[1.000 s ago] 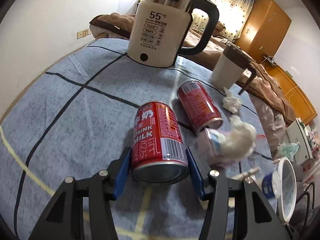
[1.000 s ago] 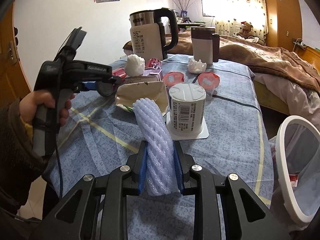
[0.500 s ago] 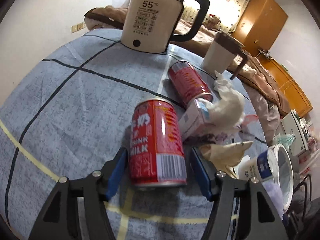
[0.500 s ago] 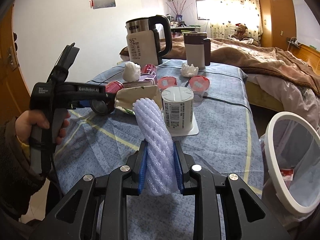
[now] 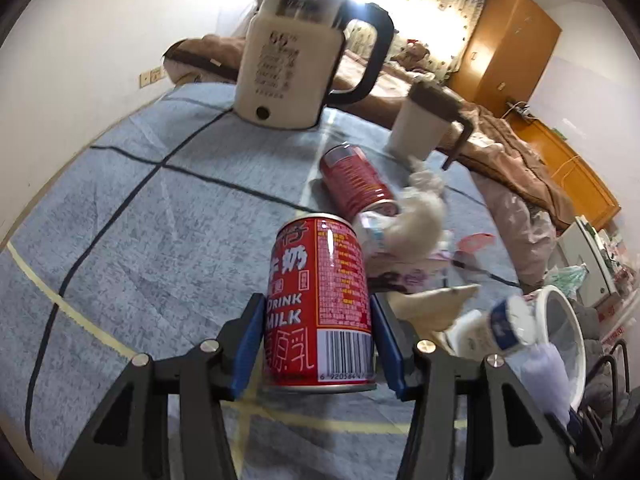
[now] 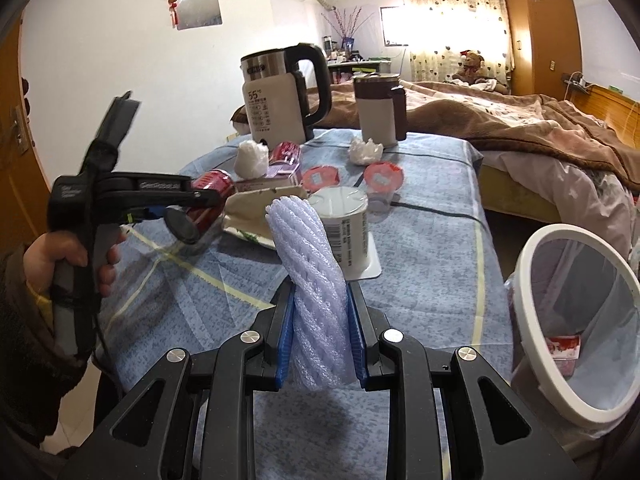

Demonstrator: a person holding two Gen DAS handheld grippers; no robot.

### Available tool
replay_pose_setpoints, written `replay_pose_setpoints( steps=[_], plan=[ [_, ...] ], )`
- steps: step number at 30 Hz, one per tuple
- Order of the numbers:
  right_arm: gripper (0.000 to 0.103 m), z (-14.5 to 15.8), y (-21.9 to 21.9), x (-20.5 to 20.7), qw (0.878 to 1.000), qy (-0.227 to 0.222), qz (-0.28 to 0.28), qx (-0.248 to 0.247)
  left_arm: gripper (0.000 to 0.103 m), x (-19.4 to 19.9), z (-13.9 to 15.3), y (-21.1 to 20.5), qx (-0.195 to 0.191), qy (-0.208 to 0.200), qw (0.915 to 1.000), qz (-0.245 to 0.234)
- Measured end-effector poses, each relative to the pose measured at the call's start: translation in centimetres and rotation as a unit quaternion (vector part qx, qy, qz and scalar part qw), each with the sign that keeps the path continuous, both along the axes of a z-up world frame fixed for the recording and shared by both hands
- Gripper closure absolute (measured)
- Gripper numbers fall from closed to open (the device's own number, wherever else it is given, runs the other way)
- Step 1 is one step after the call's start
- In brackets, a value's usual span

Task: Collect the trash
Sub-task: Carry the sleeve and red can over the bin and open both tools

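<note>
The left gripper (image 5: 318, 334) clamps a red can (image 5: 319, 304) before the kettle (image 5: 294, 68), its base hidden; the right gripper (image 6: 320, 342) pinches a foam sleeve (image 6: 314, 284), hiding its lower end.

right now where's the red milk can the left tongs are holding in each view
Left wrist: the red milk can sits bottom centre, upright between the left tongs, label facing the camera.
Right wrist: the same can is at centre left, seen end-on, partly hidden by the left tongs.
Shared landmark: the kettle, behind the can in the left view and at the table's far end in the right view.
</note>
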State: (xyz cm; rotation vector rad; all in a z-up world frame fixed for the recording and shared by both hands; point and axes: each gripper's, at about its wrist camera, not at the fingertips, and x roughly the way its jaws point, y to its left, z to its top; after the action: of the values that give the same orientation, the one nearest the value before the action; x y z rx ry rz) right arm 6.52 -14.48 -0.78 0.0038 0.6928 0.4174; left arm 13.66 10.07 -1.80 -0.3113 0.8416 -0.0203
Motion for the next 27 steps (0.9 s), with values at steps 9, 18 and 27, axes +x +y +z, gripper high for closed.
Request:
replay_pose_setpoints(
  steps=[9, 18, 27],
  plan=[
    [0.077, 1.6, -3.2, -0.3, 0.999, -0.018, -0.048, 0.008, 0.049, -2.4, 4.3, -4.5, -0.005, -0.057, 0.9960, -0.068],
    [0.077, 3.0, -8.4, -0.9, 0.992, -0.028, -0.121, 0.000, 0.049, -2.4, 6.4, -12.2, -0.010, -0.078, 0.9812, -0.176],
    [0.077, 3.0, -14.6, -1.0, 0.977, -0.013, -0.211, -0.020, 0.049, -1.3, 5.4, -20.8, -0.017, -0.057, 0.9623, -0.266]
  ],
)
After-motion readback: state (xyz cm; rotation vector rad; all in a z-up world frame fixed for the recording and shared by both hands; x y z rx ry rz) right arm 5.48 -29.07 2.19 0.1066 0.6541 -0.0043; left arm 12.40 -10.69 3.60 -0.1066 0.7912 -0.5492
